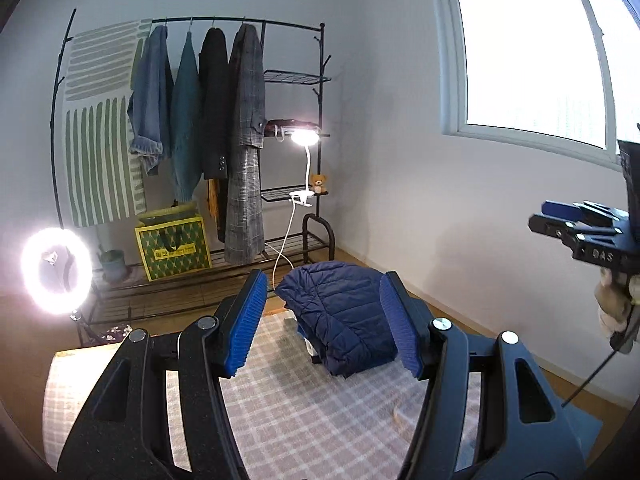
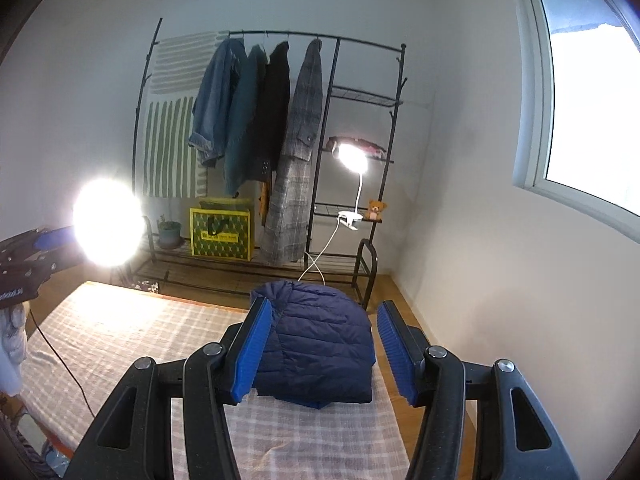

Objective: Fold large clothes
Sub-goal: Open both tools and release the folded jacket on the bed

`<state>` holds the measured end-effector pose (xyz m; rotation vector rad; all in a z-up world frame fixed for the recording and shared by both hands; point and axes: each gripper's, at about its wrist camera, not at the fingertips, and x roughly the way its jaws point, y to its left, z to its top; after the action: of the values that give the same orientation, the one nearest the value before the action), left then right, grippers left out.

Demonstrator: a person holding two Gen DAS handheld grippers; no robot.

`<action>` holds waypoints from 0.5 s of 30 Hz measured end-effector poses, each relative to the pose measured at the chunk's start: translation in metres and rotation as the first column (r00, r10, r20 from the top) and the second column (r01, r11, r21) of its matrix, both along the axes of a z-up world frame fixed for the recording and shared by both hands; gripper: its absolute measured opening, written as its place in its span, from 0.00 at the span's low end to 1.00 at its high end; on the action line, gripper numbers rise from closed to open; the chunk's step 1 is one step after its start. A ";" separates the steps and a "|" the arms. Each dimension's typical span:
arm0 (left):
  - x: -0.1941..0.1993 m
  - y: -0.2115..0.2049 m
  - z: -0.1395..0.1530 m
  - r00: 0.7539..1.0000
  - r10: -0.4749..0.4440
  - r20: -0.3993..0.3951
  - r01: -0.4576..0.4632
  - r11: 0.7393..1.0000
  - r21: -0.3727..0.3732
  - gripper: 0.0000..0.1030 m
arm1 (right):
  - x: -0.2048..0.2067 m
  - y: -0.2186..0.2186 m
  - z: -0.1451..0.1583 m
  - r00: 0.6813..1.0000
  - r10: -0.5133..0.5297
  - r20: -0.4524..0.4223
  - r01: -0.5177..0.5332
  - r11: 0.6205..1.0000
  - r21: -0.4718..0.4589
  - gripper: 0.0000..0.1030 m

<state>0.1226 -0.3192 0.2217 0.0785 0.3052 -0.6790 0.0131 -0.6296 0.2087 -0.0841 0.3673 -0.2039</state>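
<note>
Checked cloth covers my table, and the blue jacket sits folded at its far end — about 12 o'clock from both tongs. My left tongs and right tongs are wide open, holding nothing — both up above the cloth.

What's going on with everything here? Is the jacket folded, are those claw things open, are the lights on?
navy puffer jacket: folded, lying on the checked cloth
left gripper: open, empty
right gripper: open, empty
clip lamp: on
ring light: on
coats on rack: hanging
yellow-green bag: upright on the bottom shelf
</note>
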 end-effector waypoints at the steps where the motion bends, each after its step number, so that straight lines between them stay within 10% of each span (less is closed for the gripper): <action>1: -0.007 0.006 0.002 1.000 -0.002 0.002 0.002 1.000 -0.001 0.59 | -0.006 0.004 0.003 1.000 0.002 0.007 -0.002 1.000 0.000 0.55; 15: -0.088 0.069 0.024 0.997 0.022 0.079 -0.021 1.000 -0.005 0.59 | -0.072 0.054 0.017 0.998 0.036 0.050 -0.036 0.999 0.002 0.58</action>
<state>0.0344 -0.2498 0.2459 0.0979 0.2283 -0.6536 -0.0588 -0.5760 0.2258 -0.0826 0.3156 -0.1694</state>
